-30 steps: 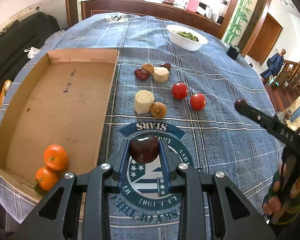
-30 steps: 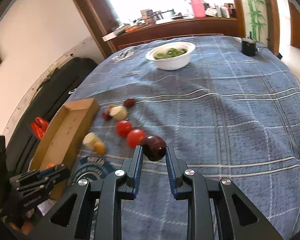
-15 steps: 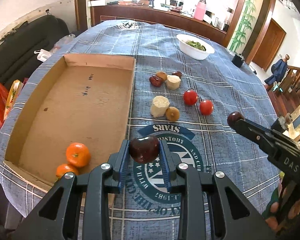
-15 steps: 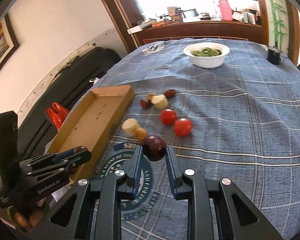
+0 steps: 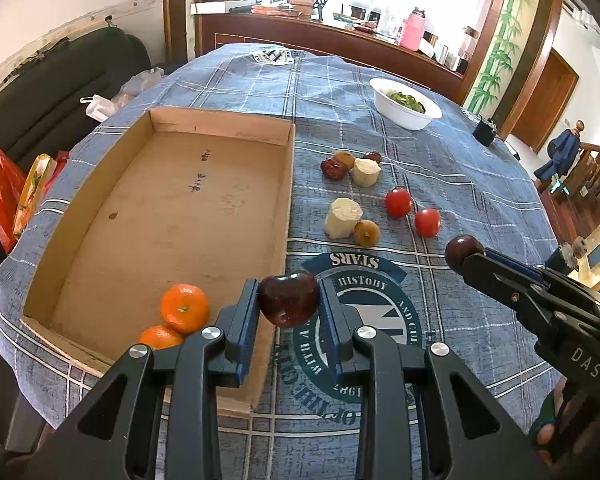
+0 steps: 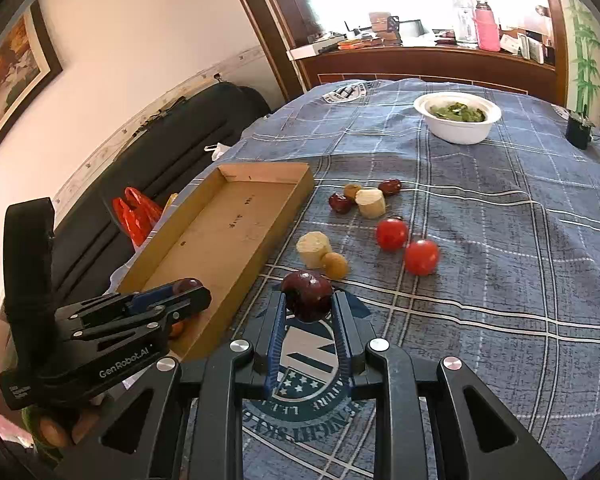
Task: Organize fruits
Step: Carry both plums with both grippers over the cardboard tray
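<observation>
Since both grippers are clamped on dark plums, left gripper (image 5: 288, 300) over the cardboard tray (image 5: 288, 184) edge and right gripper (image 6: 307, 300) above the surface, I'd lower each beside the oranges (image 5: 184, 307) before letting go.

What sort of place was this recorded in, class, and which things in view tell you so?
Most likely a home dining or living room: a round table under a blue plaid cloth, a white bowl of greens, a dark sofa by the wall, and a cluttered wooden sideboard.
</observation>
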The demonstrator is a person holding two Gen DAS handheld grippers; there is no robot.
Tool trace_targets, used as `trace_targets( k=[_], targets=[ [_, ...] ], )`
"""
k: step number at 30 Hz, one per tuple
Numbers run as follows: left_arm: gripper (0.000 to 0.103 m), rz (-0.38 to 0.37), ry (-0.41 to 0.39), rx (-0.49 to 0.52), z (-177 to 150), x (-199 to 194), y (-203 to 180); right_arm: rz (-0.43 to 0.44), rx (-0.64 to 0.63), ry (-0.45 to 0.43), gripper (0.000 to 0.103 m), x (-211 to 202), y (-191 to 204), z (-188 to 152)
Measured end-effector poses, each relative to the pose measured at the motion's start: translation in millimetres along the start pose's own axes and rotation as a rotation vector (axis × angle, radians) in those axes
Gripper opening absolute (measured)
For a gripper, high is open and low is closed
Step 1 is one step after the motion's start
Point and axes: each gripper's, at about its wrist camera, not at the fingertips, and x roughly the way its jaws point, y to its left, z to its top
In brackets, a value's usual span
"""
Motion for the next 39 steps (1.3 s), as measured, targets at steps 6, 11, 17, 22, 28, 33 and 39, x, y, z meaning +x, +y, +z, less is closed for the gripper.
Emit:
trace_targets(
  k=[6, 11, 17, 22, 28, 33, 39],
  targets=[
    [0.026, 0.002, 0.001, -0.011, -0.4, -0.2, 7.4, 0.010, -0.016, 0.010, 0.024, 4.0, 7.2, 2.0],
    [0.027, 0.008, -0.004, -0.026, -0.3, -1.7, 15.8, 0.024, -0.033, 0.020, 0.024, 9.3, 15.8, 3.1],
    [0.027, 0.045, -0.017, -0.068, 3.2, -4.3, 40.7, 0.059, -0.065, 0.039, 0.024, 22.3, 33.1, 6.6],
    [0.027, 0.086, -0.027, -0.110, 4.4, -6.3, 67.4, 0.093, -0.108, 0.058, 0.024, 39.4, 55.3, 11.8],
    [0.027, 0.142, -0.033, -0.178, 8.7, -3.8, 107.2, 0.140, -0.143, 0.096, 0.023, 70.3, 79.7, 23.2],
    [0.027, 0.182, -0.012, -0.228, 10.7, 9.5, 137.6, 0.148, -0.155, 0.124, 0.023, 100.6, 95.3, 31.1],
    [0.027, 0.180, 0.025, -0.227, 8.1, 25.1, 142.8, 0.135, -0.195, 0.173, 0.023, 138.7, 114.3, 32.4]
  ],
)
